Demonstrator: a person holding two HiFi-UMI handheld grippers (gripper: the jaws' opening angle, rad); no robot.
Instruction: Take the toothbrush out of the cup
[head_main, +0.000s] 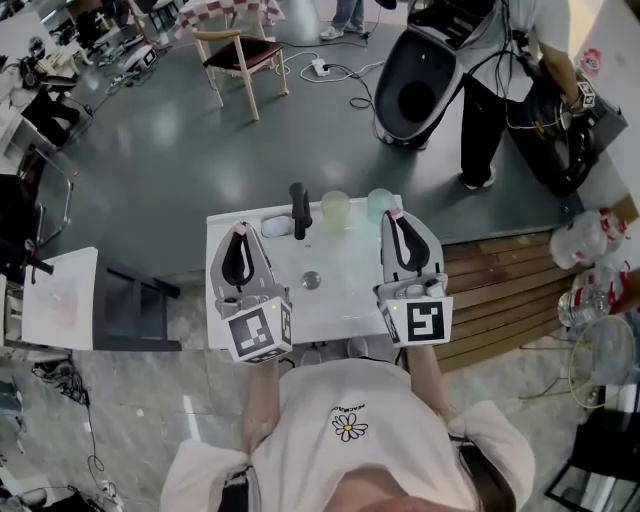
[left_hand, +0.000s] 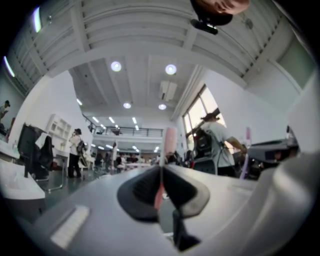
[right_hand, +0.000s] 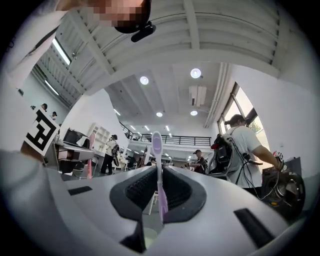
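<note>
Both grippers are raised above the white table (head_main: 340, 300) and point slightly upward. My left gripper (head_main: 240, 234) is shut on a pink toothbrush (left_hand: 170, 142), which stands up between the jaws (left_hand: 161, 175). The right gripper (head_main: 394, 217) is shut on a purple toothbrush (right_hand: 157, 150), head uppermost, clamped by its handle between the jaws (right_hand: 158, 172). At the table's far edge stand a pale yellow cup (head_main: 336, 208) and a pale green cup (head_main: 379, 204); I see no brush in either.
A black upright object (head_main: 299, 209), a white dish (head_main: 276, 226) and a small round thing (head_main: 311, 280) are on the table. A wooden chair (head_main: 238, 58), a dark pod-shaped machine (head_main: 415, 95) and a standing person (head_main: 495, 100) are beyond it. Wooden decking (head_main: 500, 290) lies to the right.
</note>
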